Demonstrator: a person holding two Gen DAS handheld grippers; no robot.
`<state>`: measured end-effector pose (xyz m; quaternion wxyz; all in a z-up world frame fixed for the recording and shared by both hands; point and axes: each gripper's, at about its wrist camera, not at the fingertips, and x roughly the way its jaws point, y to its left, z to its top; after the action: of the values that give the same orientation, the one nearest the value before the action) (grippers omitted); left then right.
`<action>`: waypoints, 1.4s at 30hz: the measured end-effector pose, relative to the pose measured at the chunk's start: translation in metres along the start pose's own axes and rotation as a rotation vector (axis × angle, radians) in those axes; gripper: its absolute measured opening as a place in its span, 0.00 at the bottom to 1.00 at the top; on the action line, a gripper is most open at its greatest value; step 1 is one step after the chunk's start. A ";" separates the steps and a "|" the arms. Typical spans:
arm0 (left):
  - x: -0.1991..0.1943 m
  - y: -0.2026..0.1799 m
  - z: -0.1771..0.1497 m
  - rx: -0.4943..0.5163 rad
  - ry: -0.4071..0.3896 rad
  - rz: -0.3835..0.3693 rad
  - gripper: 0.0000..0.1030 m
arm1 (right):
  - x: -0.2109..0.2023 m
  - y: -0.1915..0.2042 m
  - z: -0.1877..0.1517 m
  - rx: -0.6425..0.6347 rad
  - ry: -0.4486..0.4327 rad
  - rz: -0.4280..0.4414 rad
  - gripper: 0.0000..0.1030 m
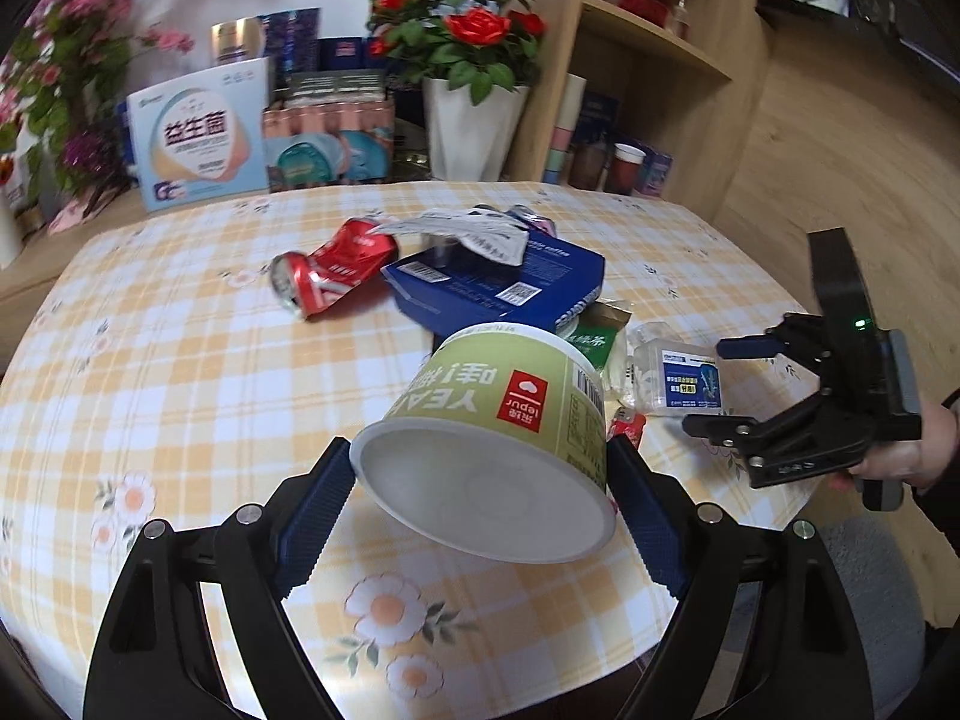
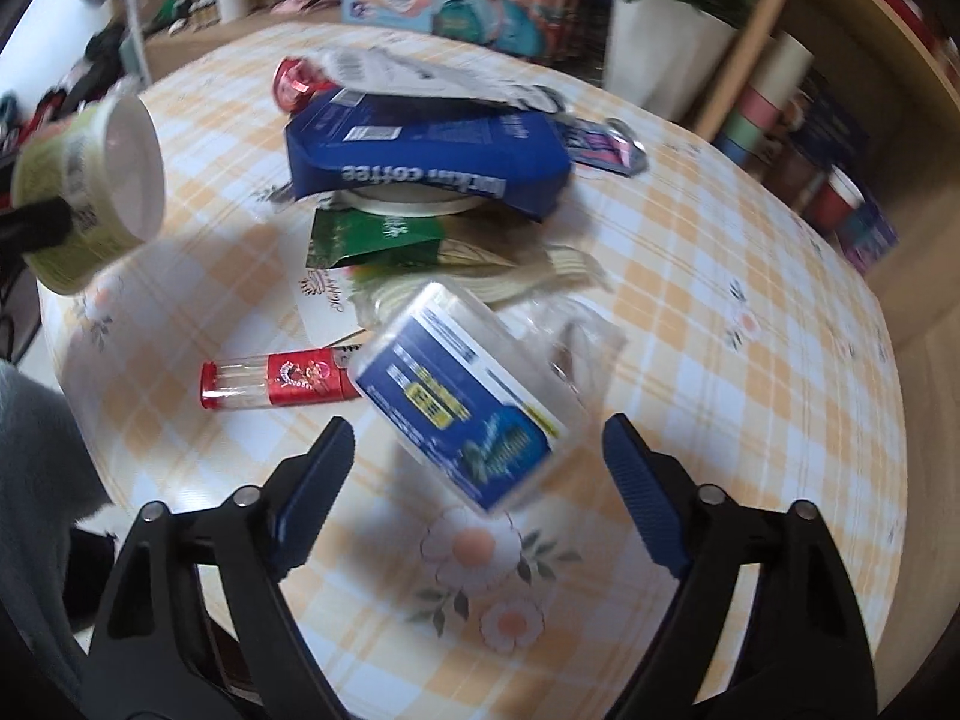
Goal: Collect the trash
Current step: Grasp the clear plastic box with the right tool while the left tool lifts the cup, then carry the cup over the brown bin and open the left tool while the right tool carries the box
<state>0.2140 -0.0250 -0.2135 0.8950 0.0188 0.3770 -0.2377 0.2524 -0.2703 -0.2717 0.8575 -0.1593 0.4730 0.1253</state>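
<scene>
My left gripper (image 1: 480,468) is shut on a green paper cup (image 1: 498,420), held tilted above the table with its white base towards the camera; the cup also shows in the right wrist view (image 2: 90,180). My right gripper (image 2: 474,456) is open, its fingers on either side of a clear plastic bottle with a blue label (image 2: 468,396) lying on the table; the gripper (image 1: 729,384) and the bottle (image 1: 678,378) also show in the left wrist view. Other trash on the table: a crushed red can (image 1: 330,270), a blue coffee box (image 2: 420,150), a green packet (image 2: 372,234), a small red tube (image 2: 276,384).
The table (image 1: 150,360) has a yellow checked cloth with flowers. Crumpled white paper (image 1: 468,228) lies on the blue box. Boxes, a white vase of red roses (image 1: 468,120) and a wooden shelf (image 1: 648,60) with cups stand behind the table.
</scene>
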 end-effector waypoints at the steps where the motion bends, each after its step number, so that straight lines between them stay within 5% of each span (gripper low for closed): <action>1: -0.002 0.002 -0.002 -0.008 0.002 0.003 0.80 | 0.002 0.002 0.002 -0.017 0.005 -0.007 0.79; 16: -0.016 0.010 -0.018 -0.068 -0.004 -0.013 0.80 | 0.018 0.008 0.012 -0.085 0.040 -0.035 0.66; 42: -0.079 -0.026 -0.028 -0.038 -0.026 -0.018 0.80 | -0.095 -0.010 -0.052 0.458 -0.250 0.198 0.66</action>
<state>0.1362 -0.0099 -0.1763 0.8979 -0.0049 0.3699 -0.2387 0.1659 -0.3062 -0.2153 0.9064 0.1024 0.3929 0.1168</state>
